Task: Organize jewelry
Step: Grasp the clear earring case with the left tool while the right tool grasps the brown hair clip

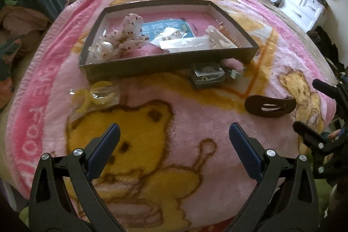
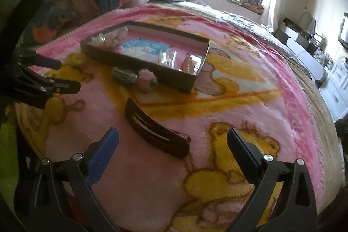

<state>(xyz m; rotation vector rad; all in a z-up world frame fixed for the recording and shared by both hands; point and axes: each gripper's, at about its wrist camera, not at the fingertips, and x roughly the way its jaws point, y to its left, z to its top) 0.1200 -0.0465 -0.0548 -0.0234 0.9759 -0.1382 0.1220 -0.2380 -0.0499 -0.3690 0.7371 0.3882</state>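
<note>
While both claws gape empty, the brown hair clip waits on the blanket.
It lies just ahead of the right claw, long axis slanting away leftward; the left claw is farther off.

The left hand-held gripper has its two blue-padded fingers spread wide with nothing between them. The right hand-held gripper is likewise wide apart and empty. Seen from the left wrist, the right hand-held gripper sits off to the right side, its black fingers parted, a fingertip of the person's hand behind it.
</note>
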